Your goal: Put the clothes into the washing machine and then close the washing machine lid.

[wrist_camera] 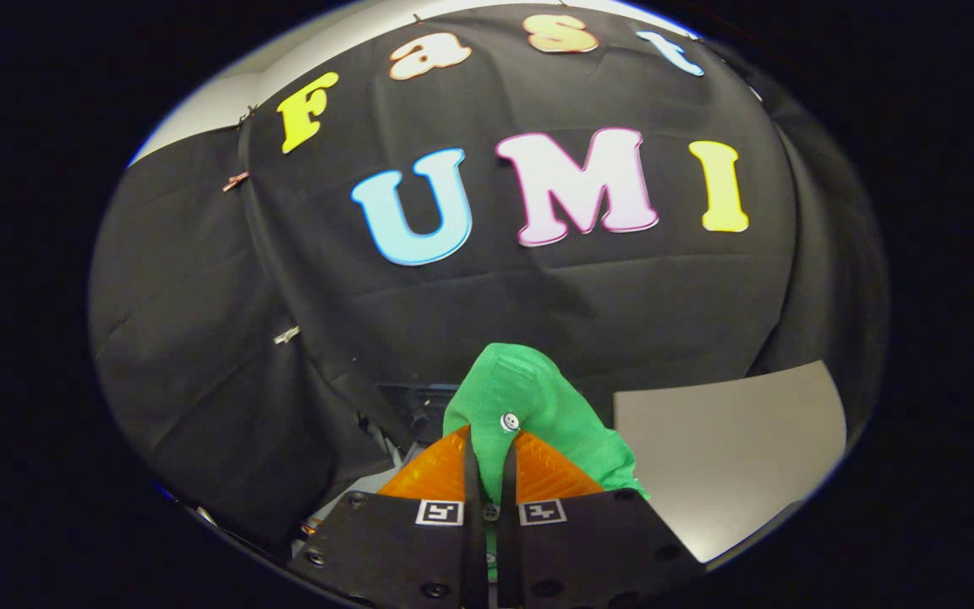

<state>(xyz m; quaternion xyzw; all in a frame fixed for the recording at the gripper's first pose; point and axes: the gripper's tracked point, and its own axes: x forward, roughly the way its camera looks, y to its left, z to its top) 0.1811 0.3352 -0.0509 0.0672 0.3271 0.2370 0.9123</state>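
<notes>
A green garment (529, 397) with a white button bunches up over and just beyond my fingertips, held up in front of the black booth cloth. My gripper (489, 440) is shut on it: both fingers press together on a fold of the green cloth, which drapes over the right finger and hangs down beside it. A strip of the same green shows low between the fingers.
A flat grey-white panel (728, 448), perhaps the washing machine's top or lid, lies to the right of the fingers and below the garment. Dark parts and cables (407, 406) sit just left of the garment, under the hanging black cloth.
</notes>
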